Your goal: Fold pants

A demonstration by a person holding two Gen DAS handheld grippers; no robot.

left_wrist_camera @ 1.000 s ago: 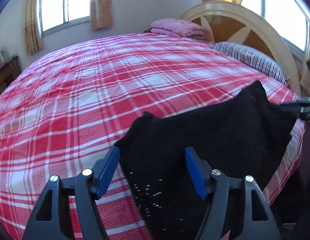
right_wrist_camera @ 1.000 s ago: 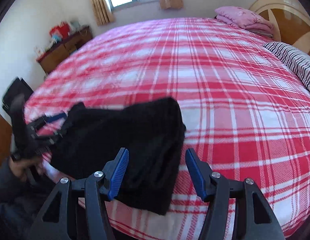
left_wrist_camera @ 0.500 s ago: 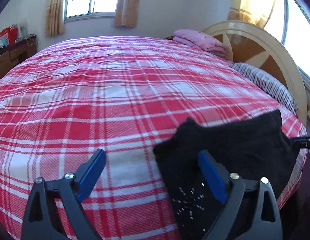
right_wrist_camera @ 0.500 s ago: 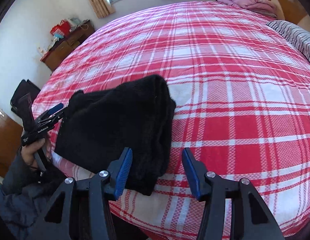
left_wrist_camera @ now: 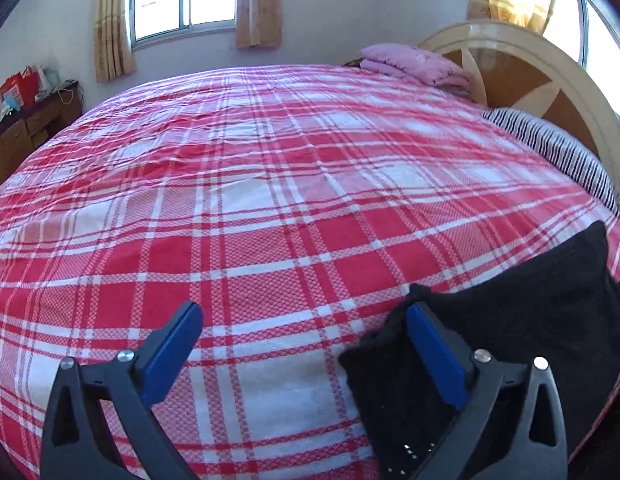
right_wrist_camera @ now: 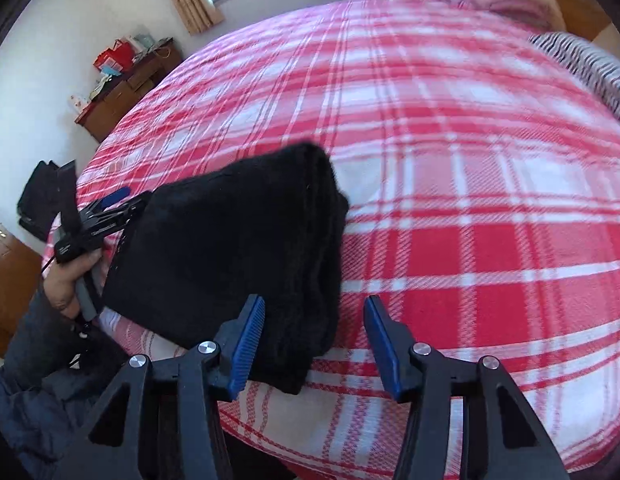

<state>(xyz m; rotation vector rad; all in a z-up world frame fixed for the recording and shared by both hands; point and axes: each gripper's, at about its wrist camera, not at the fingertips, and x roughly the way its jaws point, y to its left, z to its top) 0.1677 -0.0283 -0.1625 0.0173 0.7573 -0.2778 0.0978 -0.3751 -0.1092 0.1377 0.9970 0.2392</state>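
Lying folded near the bed's (left_wrist_camera: 270, 208) edge, the black pants (right_wrist_camera: 230, 256) are looking soft, thick and light; the stacked corner looks best to pinch. The left gripper (left_wrist_camera: 306, 356), fingers just opened wide, is holding nothing, pants under its right finger. The right gripper (right_wrist_camera: 314, 346) is standing half apart, pants edge between, unpinched.

We lose the black pants (left_wrist_camera: 529, 344) behind the left claw's (left_wrist_camera: 306, 344) right finger and at the frame's lower edge; the dresser clutter (right_wrist_camera: 118, 60) is too small to identify.
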